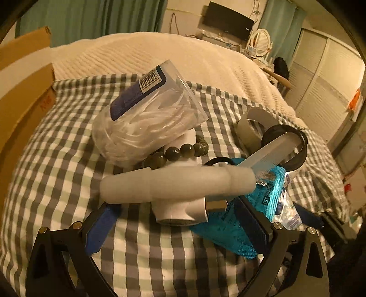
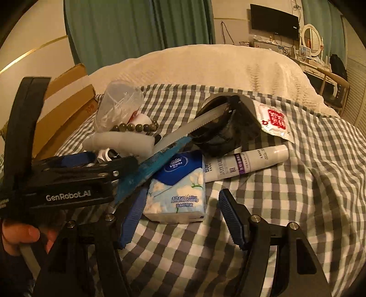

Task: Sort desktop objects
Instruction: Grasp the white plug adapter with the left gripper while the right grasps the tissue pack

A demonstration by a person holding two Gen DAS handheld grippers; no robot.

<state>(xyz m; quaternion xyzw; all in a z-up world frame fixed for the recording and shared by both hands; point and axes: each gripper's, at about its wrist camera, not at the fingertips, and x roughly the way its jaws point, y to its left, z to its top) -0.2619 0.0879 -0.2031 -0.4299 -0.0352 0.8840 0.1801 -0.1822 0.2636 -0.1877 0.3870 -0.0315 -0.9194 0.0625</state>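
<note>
Tissue pack (image 2: 176, 187) is lying lengthwise toward the checked cloth's (image 2: 286, 205) near edge; right gripper (image 2: 180, 219) and left gripper (image 1: 176, 219) are gaping open, holding nothing.

Behind the grey-and-white checked cloth (image 2: 286, 182) lies a cream knitted bedspread (image 2: 205, 66) on the bed. Green curtains (image 2: 137, 29) hang beyond, a black wall screen (image 2: 274, 20) beside an oval white mirror (image 2: 311, 40). A brown cardboard box (image 1: 22, 75) stands left.
</note>
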